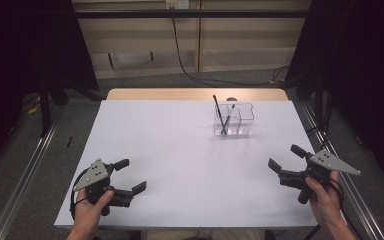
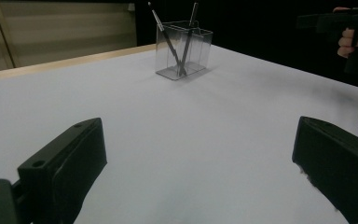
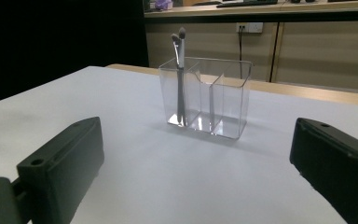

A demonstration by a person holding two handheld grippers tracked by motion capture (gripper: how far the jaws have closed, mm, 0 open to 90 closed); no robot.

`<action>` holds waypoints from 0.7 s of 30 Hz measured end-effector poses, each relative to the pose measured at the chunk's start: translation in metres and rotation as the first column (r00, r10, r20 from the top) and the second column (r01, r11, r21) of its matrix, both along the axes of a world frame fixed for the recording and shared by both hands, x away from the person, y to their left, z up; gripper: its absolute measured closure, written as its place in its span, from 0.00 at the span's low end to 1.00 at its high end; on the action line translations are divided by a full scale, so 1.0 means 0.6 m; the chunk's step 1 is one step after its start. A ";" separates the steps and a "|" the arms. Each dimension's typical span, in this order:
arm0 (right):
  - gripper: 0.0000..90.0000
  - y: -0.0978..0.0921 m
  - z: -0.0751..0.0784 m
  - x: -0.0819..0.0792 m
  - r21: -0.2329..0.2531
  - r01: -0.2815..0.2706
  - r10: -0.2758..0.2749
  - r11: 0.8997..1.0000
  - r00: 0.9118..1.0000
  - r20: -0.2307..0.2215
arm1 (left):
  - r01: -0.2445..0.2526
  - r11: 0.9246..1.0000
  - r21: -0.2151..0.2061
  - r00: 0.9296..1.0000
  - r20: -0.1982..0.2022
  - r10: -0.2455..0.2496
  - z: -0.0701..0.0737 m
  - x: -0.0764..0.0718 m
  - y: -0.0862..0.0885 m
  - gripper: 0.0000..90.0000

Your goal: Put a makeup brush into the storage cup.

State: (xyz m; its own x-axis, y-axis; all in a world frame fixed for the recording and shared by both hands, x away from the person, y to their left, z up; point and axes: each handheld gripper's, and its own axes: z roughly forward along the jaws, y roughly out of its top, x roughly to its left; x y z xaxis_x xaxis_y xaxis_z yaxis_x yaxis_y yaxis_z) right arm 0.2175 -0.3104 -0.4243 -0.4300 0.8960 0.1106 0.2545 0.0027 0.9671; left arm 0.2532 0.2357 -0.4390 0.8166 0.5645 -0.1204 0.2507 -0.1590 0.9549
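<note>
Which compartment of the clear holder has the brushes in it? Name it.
The left end compartment of the clear holder, seen from the high view: both brushes stand in it; the others are empty.

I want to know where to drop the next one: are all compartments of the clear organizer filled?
No. The two dark slim brushes stand in one end compartment of the clear plastic organizer; the other compartments look empty.

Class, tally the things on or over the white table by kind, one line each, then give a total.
Clear plastic organiser: 1
Dark slim sticks, pens or brushes, standing in its left compartment: 2
Hand-held claws, left claw and right claw, both open: 2
Total: 5
</note>
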 end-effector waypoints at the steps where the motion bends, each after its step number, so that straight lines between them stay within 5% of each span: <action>1: 0.02 0.000 -0.001 -0.003 0.001 0.003 -0.003 1.000 1.000 -0.002 | -0.003 1.000 0.002 1.000 0.001 0.003 0.000 0.000 0.000 0.03; 13: 0.02 -0.024 -0.027 -0.061 -0.018 0.052 -0.052 0.998 0.998 -0.022 | -0.026 1.000 -0.003 0.999 0.018 0.026 0.001 -0.008 0.004 0.03; 21: 0.02 -0.017 -0.026 -0.059 -0.069 0.040 -0.040 0.997 0.999 0.002 | -0.024 1.000 -0.006 1.000 0.017 0.025 0.000 -0.006 0.001 0.03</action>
